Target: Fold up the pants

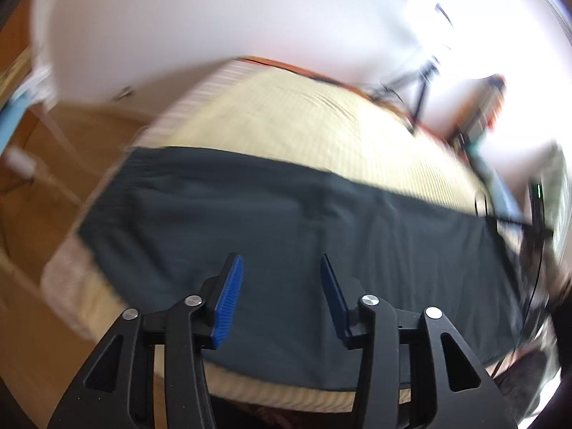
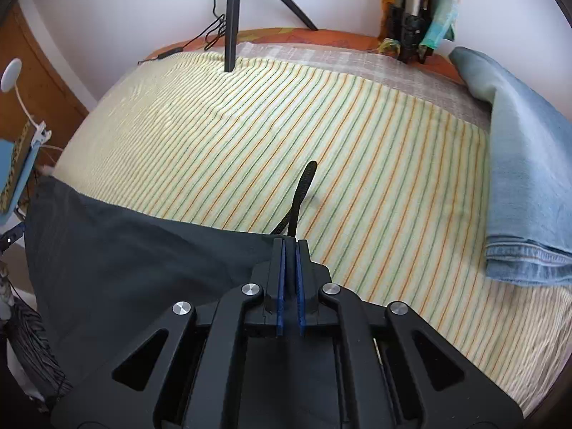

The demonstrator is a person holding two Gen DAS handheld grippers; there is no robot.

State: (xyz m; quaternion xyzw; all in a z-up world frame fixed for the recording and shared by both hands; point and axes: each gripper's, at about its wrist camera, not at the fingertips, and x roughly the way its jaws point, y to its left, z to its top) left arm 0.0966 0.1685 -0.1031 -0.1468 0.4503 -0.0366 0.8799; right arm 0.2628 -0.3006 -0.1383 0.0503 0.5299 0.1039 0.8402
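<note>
Dark pants (image 1: pixel 286 236) lie spread across a striped yellow bedsheet (image 1: pixel 304 121). My left gripper (image 1: pixel 282 268) is open and empty, hovering over the near part of the pants; that view is blurred. In the right wrist view the pants (image 2: pixel 143 257) lie at the lower left of the sheet (image 2: pixel 286 125). My right gripper (image 2: pixel 290 245) is shut on the pants' edge at the waistband. A black drawstring (image 2: pixel 302 193) sticks up past its fingertips.
Folded blue jeans (image 2: pixel 525 178) lie at the right side of the bed. A black tripod leg (image 2: pixel 231 25) stands on the far edge, with a cable next to it. A wooden cabinet (image 2: pixel 32 71) is at the left. White wall behind.
</note>
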